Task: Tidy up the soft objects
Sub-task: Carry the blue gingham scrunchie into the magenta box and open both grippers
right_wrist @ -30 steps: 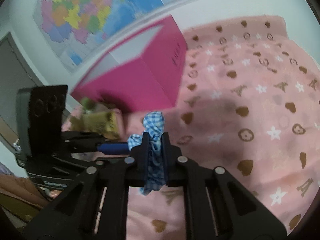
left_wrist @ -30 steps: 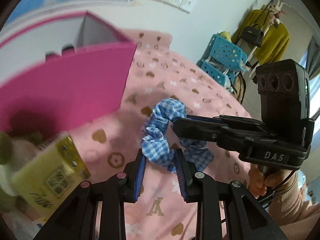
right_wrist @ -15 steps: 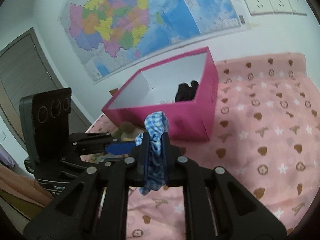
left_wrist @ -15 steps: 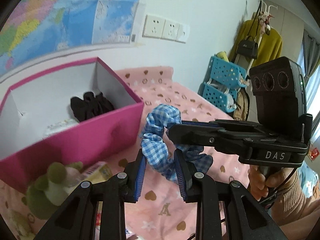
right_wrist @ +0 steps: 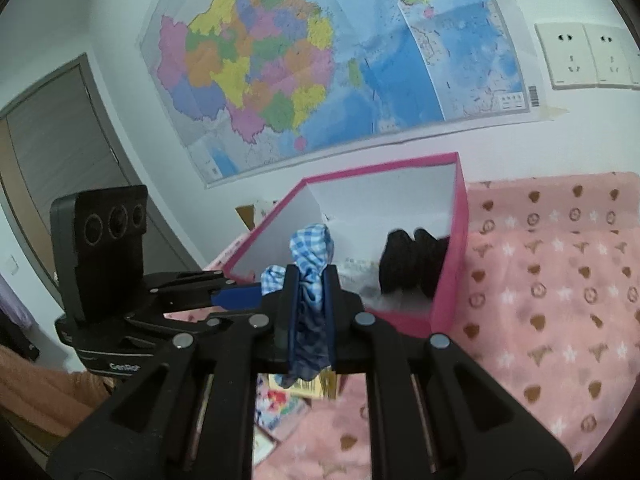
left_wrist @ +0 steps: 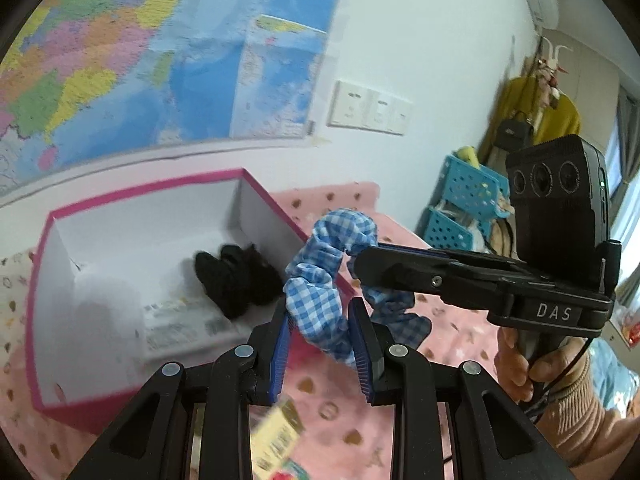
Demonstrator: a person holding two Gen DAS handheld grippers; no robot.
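A blue-and-white checked scrunchie (left_wrist: pixel 320 276) hangs in the air near the pink box's front right corner. My right gripper (right_wrist: pixel 311 276) is shut on it; the scrunchie also shows there (right_wrist: pixel 312 252). My left gripper (left_wrist: pixel 320 320) brackets its lower loop with jaws a little apart, and I cannot tell if they pinch it. The pink box (left_wrist: pixel 40 360) with white inside stands open below and to the left, holding a black soft item (left_wrist: pixel 236 276). The box also shows in the right wrist view (right_wrist: pixel 456 248).
A pink patterned blanket (right_wrist: pixel 560 300) covers the surface. A yellow packet (left_wrist: pixel 276 440) and printed cards (right_wrist: pixel 280 404) lie below the grippers. Blue baskets (left_wrist: pixel 460 204) stand at the right. A wall map (right_wrist: pixel 320 60) hangs behind the box.
Both grippers have risen with the scrunchie and moved toward the pink box, whose open inside now shows below. The green plush toy has dropped out of view.
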